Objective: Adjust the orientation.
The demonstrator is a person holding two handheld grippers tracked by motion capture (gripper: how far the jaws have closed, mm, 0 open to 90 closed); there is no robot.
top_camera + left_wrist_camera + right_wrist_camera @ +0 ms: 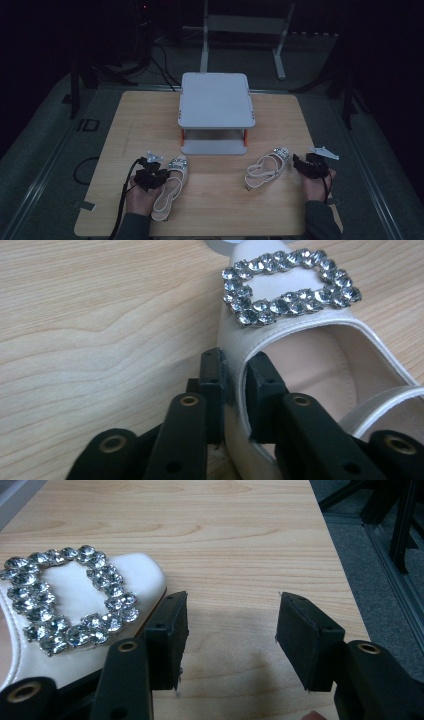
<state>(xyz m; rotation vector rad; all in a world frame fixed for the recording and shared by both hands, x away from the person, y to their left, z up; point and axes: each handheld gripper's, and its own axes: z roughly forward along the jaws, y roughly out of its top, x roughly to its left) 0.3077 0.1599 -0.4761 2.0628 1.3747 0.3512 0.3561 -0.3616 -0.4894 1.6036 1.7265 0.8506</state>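
- Shoes, two white ones with rhinestone buckles, are lying on the tabletop (pixel 210 200) before the grey stand (pixel 216 100): left shoe (pixel 170 187), right shoe (pixel 266 169).
- Your left tool (pixel 235 385) is pinching the left shoe's side wall, jaws narrow.
- Your right tool (pixel 230 630) is standing wide, holding nothing, just beside the right shoe's toe.
- You are likely only starting: one shoe gripped, none lifted, stand bare.

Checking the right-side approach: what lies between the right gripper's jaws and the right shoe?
Nothing. In the right gripper view the right gripper stands open over bare table, and the right shoe lies just outside one jaw, not between them.
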